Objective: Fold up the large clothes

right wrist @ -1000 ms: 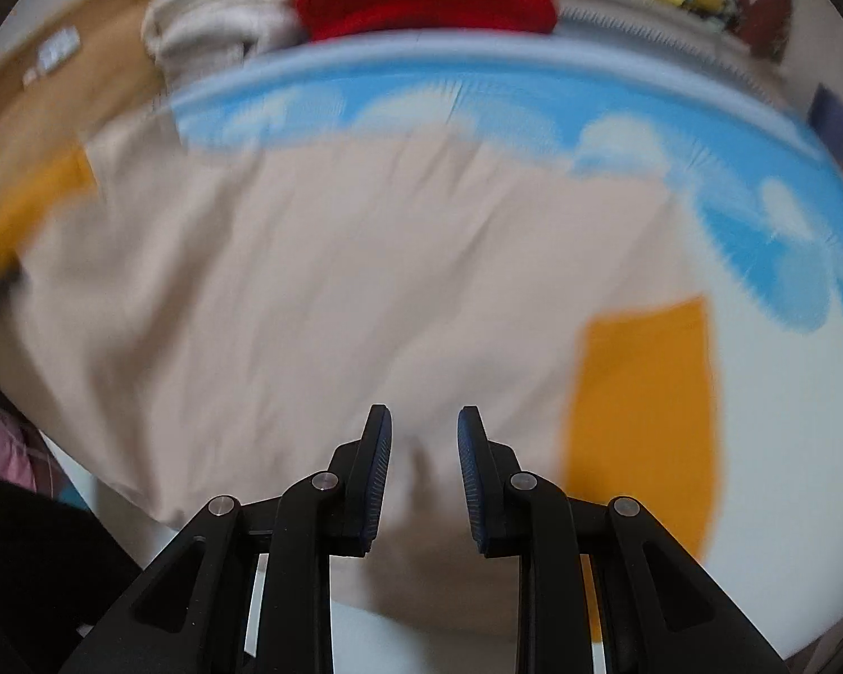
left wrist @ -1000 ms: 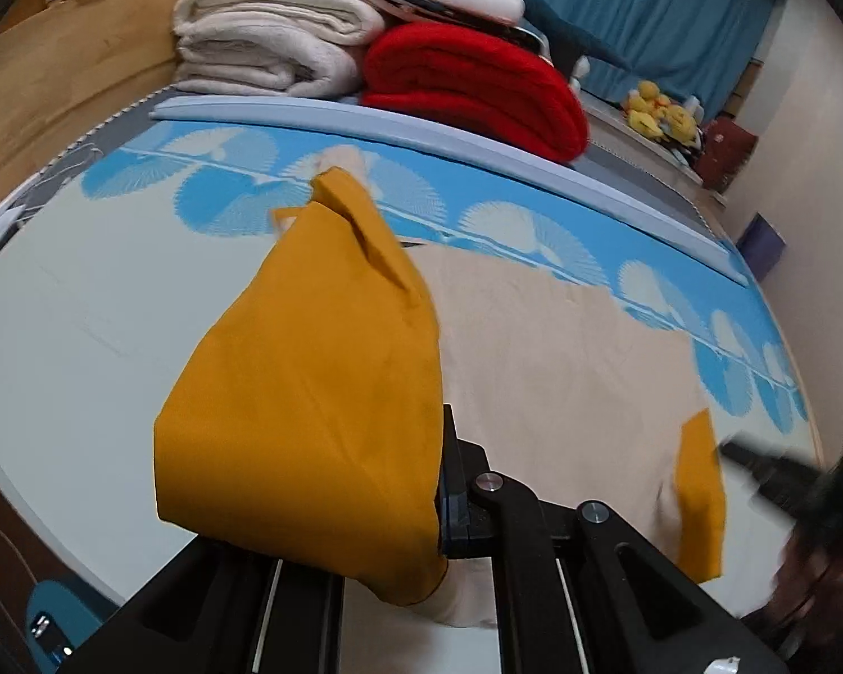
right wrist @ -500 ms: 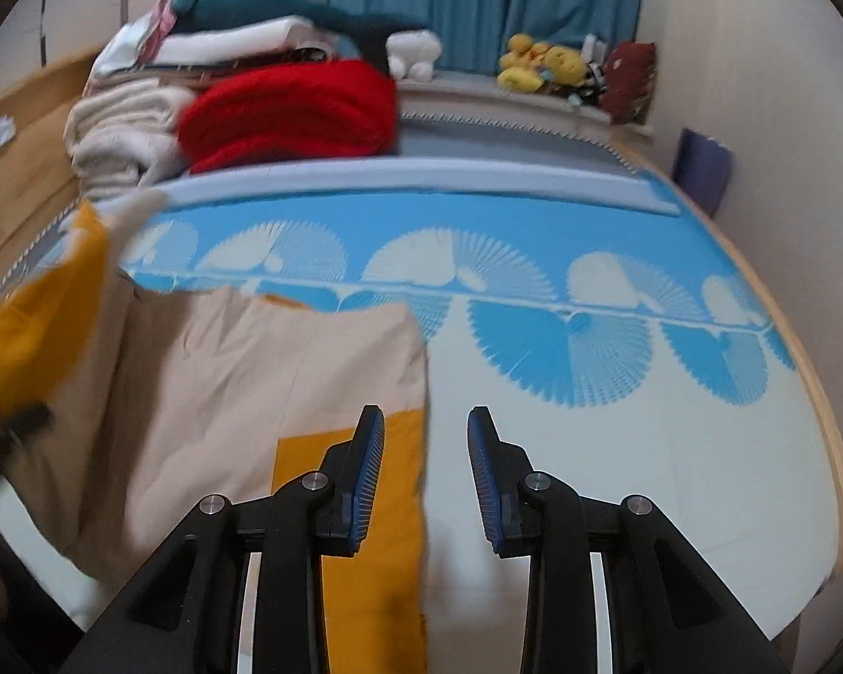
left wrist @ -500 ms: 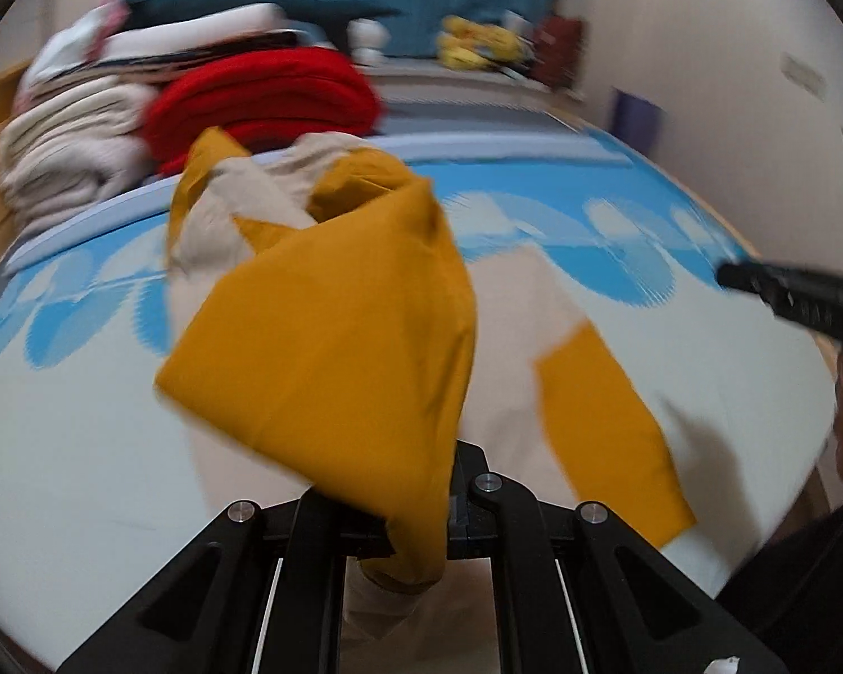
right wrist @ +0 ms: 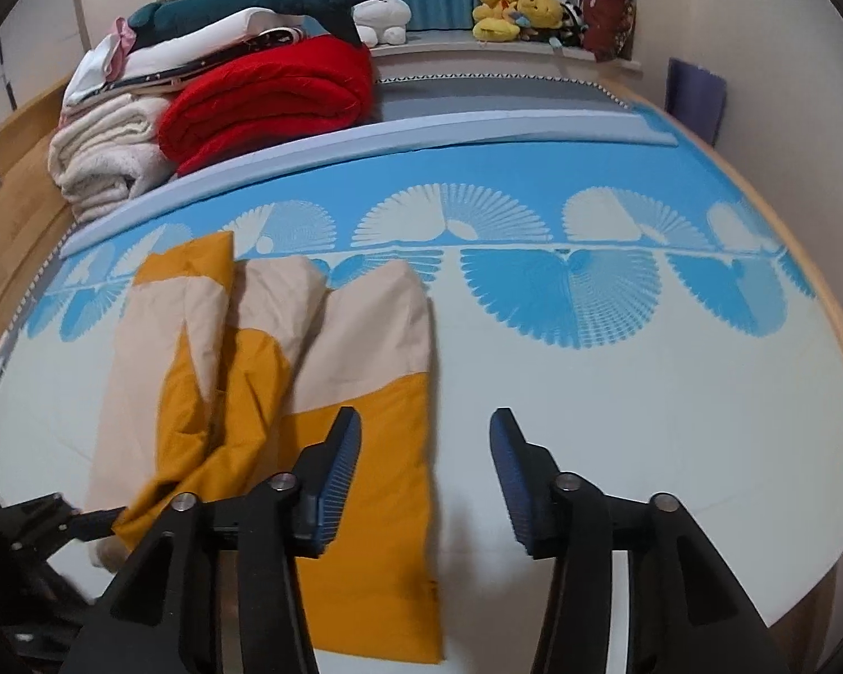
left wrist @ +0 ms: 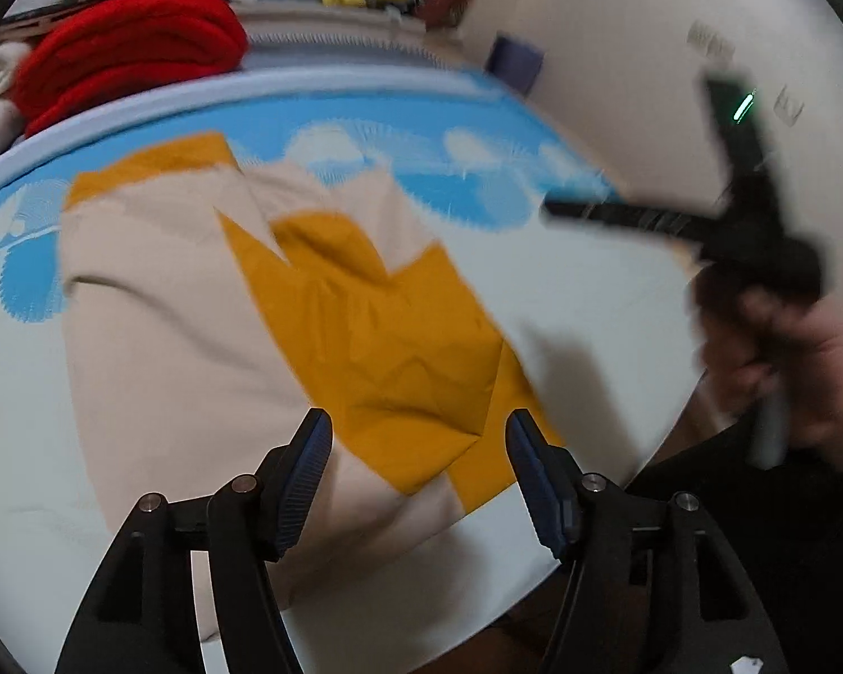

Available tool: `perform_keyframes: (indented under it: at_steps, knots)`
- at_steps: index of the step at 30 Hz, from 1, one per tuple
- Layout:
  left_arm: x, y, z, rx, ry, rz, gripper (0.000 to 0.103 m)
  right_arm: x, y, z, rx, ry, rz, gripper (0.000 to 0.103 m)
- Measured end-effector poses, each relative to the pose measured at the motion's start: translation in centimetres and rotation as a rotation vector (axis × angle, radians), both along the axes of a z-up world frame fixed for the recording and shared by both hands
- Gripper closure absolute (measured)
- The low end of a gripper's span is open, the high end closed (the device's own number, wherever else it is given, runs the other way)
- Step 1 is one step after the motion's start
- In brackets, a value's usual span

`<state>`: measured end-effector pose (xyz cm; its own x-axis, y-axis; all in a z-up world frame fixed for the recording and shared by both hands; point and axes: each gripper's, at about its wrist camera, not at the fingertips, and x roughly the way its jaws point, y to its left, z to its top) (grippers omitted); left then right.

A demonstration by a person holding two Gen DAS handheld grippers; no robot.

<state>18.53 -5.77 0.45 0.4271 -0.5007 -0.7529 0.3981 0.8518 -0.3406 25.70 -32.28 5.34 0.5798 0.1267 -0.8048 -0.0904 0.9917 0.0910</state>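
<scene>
The large beige and mustard-yellow cloth garment (right wrist: 264,382) is lying on the white and blue fan-patterned bed sheet (right wrist: 618,393), filling the right wrist view from about nine o'clock down to six o'clock. One mustard panel is lying doubled over the beige middle, rumpled, with loose corners pointing toward twelve o'clock; it looks only partly folded.

The fabric is looking thin, light and limp, so it will probably sag and slide rather than hold a crease; pinching an outer edge or corner, such as the flat mustard hem nearest the person, seems the safest hold.

The left tool (left wrist: 418,449) is hovering over the folded mustard panel, its jaws opening with nothing pinched between them. The right tool (right wrist: 424,449) is opening too, its left finger over the mustard edge and its right finger over bare sheet, gripping nothing.

Toward eleven o'clock, a folded red fleece blanket (right wrist: 270,101) and cream towels (right wrist: 107,157) are sitting stacked, and plush toys (right wrist: 511,11) are lining the windowsill at twelve.
</scene>
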Motion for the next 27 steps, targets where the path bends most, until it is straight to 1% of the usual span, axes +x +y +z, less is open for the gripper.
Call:
perform_keyframes:
  at_steps: [1,2,4,5,7,8,9,10,11,12,14,15,16,17,19,21,24,27]
  knots:
    - [-0.4,1.4,1.0,-0.005,-0.030,0.045,0.043,0.1,0.3,-0.2,0.018,0.007,0.004,0.051]
    - [-0.8,2.5,1.7,0.012,-0.054,0.085,0.043,0.3,0.8,-0.4,0.042,0.017,0.011,0.049]
    - [-1.0,4.6,3.3,0.134,-0.126,0.190,0.043,0.6,1.8,-1.1,0.087,0.048,0.029,0.046]
    - [-1.1,5.3,4.0,0.231,-0.165,0.227,0.043,0.8,2.4,-1.6,0.116,0.074,0.044,0.043]
    - [-1.2,6.1,4.9,0.387,-0.230,0.260,0.043,1.3,3.8,-3.2,0.212,0.164,0.088,0.040]
    - [-1.1,6.5,5.1,0.439,-0.253,0.263,0.043,1.5,4.6,-4.0,0.263,0.209,0.113,0.040]
    - [-0.9,7.0,5.2,0.461,-0.263,0.263,0.043,1.6,5.2,-4.5,0.288,0.236,0.131,0.040]
    - [-0.6,7.6,5.0,0.471,-0.261,0.264,0.042,1.7,5.9,-5.1,0.296,0.258,0.151,0.040]
    - [-0.3,8.2,4.5,0.466,-0.249,0.272,0.042,1.7,6.9,-5.5,0.282,0.272,0.175,0.040]
    - [-0.5,9.4,4.0,0.451,-0.236,0.289,0.042,1.6,7.6,-5.9,0.261,0.278,0.192,0.040]
    - [-0.4,11.0,2.0,0.388,-0.197,0.324,0.042,1.6,8.6,-6.4,0.225,0.287,0.212,0.040]
    - [0.2,12.0,0.3,0.379,-0.118,0.332,0.044,1.7,9.0,-6.6,0.213,0.292,0.215,0.040]
    - [0.9,12.5,-0.5,0.385,-0.044,0.350,0.052,1.7,9.1,-6.7,0.212,0.293,0.213,0.040]
    - [1.2,13.3,-0.4,0.354,-0.042,0.388,0.052,1.8,9.1,-6.9,0.211,0.297,0.207,0.040]
    - [1.3,14.0,-0.1,0.323,-0.046,0.422,0.050,2.0,9.0,-7.4,0.208,0.311,0.192,0.040]
    - [2.0,14.3,-0.9,0.322,0.001,0.433,0.050,2.3,8.6,-7.7,0.208,0.336,0.179,0.039]
    - [2.5,14.5,-2.0,0.315,0.066,0.437,0.050,2.6,8.5,-8.5,0.234,0.379,0.171,0.039]
    - [2.3,14.1,-2.4,0.342,0.064,0.436,0.050,3.0,8.7,-9.1,0.258,0.415,0.173,0.039]
